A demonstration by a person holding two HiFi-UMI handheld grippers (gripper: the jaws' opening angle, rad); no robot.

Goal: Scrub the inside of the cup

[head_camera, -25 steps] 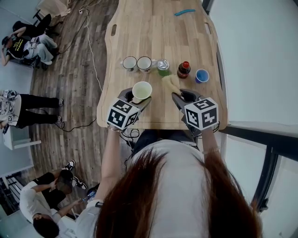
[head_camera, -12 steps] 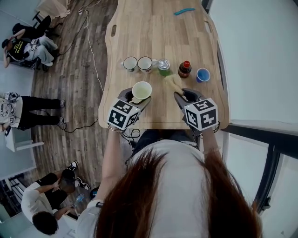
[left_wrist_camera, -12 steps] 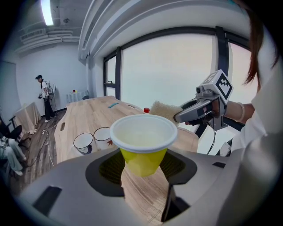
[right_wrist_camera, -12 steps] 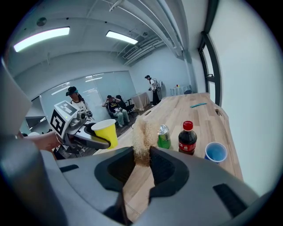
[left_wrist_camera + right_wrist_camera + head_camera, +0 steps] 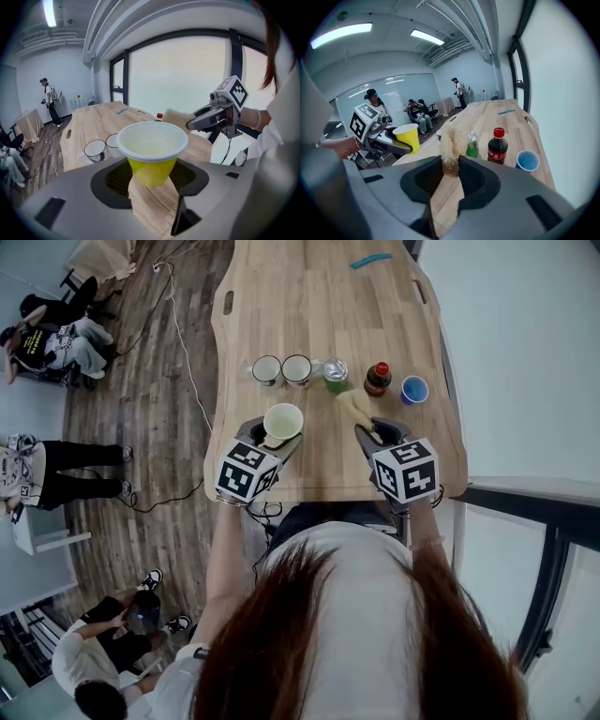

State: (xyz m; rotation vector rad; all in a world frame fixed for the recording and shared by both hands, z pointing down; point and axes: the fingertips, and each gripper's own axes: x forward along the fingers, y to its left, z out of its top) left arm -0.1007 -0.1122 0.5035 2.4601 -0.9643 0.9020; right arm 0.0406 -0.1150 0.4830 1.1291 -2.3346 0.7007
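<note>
Left hand-held gripper point(image 5: 151, 180) clamps the seemingly light, crushable yellow plastic cup point(image 5: 151, 140) low on its wall; right hand-held gripper point(image 5: 450, 172) pinches a soft straw-coloured fibre scrubber point(image 5: 451, 140).

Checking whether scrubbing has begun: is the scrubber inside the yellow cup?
No, the scrubber is held clear to the right of the cup, whose inside shows empty in the head view.

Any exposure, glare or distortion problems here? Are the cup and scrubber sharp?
Left gripper view: window blown out white, dark fisheye corners, yellow cup sharp. Right gripper view: evenly lit, scrubber sharp, strong fisheye curve. Head view: wide-angle bend, table evenly lit, no glare.
</note>
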